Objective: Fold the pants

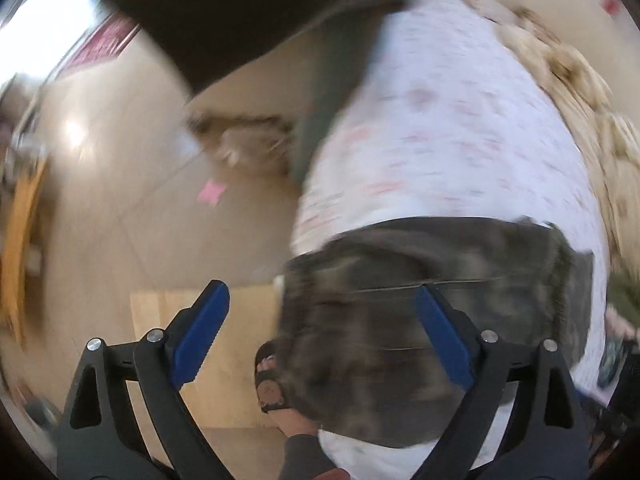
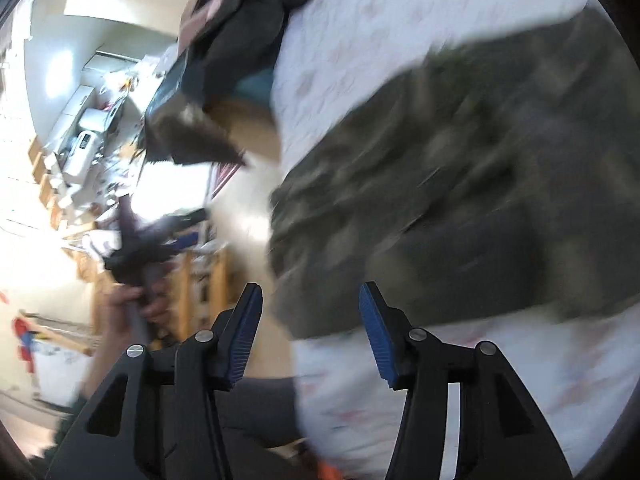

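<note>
The pants (image 1: 420, 320) – dark olive, camouflage-patterned, blurred – lie bunched on a white bedsheet (image 1: 460, 120) with small pink marks. In the left wrist view the left gripper (image 1: 320, 328) hangs above them with its jaws wide apart and nothing between them; the cloth fills the space from 12 to 3 o'clock of the tips. In the right wrist view the right gripper (image 2: 310, 332) is parted too, empty, with the pants (image 2: 460, 200) spreading toward 1 o'clock – just past its right pad.
</note>
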`<state>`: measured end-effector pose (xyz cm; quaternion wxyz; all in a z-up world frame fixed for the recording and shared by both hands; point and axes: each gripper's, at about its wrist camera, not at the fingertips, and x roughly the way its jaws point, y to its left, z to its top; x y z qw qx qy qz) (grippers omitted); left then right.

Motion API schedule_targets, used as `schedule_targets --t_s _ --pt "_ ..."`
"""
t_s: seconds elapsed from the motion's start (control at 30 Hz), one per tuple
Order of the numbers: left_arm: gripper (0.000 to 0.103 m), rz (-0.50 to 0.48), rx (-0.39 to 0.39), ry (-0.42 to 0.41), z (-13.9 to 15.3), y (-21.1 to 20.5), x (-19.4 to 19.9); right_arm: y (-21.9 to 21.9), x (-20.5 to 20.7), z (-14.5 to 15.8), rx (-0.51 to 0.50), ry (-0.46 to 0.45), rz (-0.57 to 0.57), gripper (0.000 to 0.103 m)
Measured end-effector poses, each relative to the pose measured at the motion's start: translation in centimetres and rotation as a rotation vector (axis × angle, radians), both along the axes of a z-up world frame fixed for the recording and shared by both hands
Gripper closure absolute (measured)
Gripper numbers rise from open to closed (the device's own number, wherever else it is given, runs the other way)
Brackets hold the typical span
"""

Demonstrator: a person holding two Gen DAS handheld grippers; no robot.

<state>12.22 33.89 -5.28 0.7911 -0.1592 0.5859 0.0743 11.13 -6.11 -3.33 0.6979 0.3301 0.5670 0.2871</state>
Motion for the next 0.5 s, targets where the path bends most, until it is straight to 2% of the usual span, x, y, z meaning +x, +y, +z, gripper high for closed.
schedule_targets --t_s 0.07,0.13,0.27,0.33,0.4,0.5 --pt "0.011 0.061 -0.053 0.021 -3.4 2.2 -1.6 2.9 -0.6 -2.1 0.058 0.084 0.029 0.049" --pt "0.011 0.102 -0.126 0.032 -6.6 3.7 -2.7 5.2 -1.3 -3.8 0.075 0.129 0.057 0.049" --pt "0.011 0.184 -0.341 0.073 -13.7 4.6 -4.5 8.3 -2.2 -7.5 0.062 0.206 0.076 0.048" --pt "0.011 0.202 -0.443 0.080 -16.9 4.2 -5.0 9.0 -1.9 -8.2 0.031 0.217 0.078 0.048" --pt "0.010 0.208 -0.519 0.051 -18.7 4.3 -5.2 9.2 -1.6 -8.4 0.004 0.218 0.082 0.048" --pt "0.004 0.237 -0.630 0.015 -20.9 4.3 -5.6 8.9 -1.3 -7.9 -0.039 0.200 0.087 0.048"
